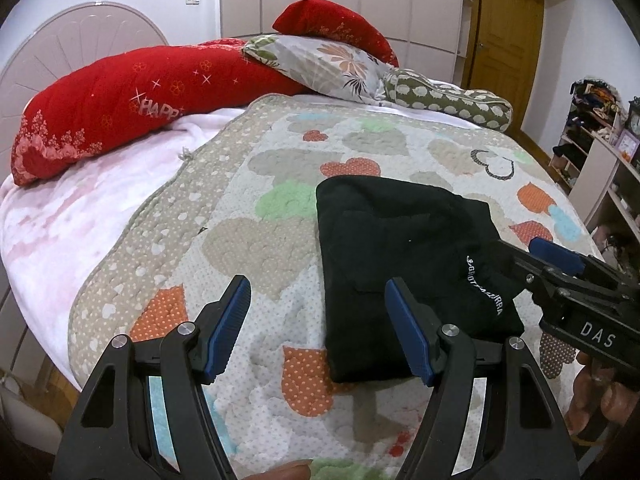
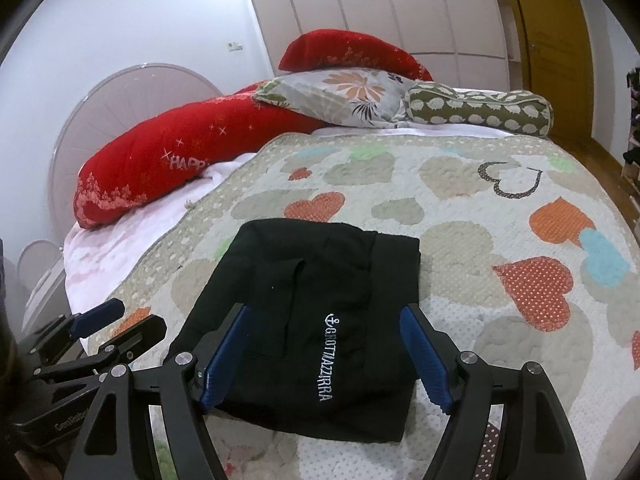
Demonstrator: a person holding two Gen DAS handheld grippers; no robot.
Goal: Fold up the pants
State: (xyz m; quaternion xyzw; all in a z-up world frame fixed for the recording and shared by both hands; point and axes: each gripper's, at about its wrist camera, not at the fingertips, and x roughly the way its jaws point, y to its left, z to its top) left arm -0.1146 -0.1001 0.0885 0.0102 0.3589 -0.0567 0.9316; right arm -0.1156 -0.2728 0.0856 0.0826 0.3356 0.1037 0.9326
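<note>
The black pants [image 1: 404,264] lie folded into a compact rectangle on the heart-patterned quilt [image 1: 248,240], white lettering facing up. They also show in the right wrist view [image 2: 312,320]. My left gripper [image 1: 318,322] is open and empty, hovering above the quilt at the pants' left edge. My right gripper [image 2: 324,356] is open and empty, just above the near end of the pants. In the left wrist view the right gripper [image 1: 540,254] comes in from the right over the pants. In the right wrist view the left gripper [image 2: 124,320] sits at the lower left.
Red pillows [image 1: 120,112], a floral pillow [image 1: 320,64] and a green bolster [image 1: 448,100] lie at the head of the bed. A pink blanket [image 1: 72,216] covers the left side. Shelves [image 1: 600,160] with clutter stand to the right, a wooden door [image 1: 504,48] behind.
</note>
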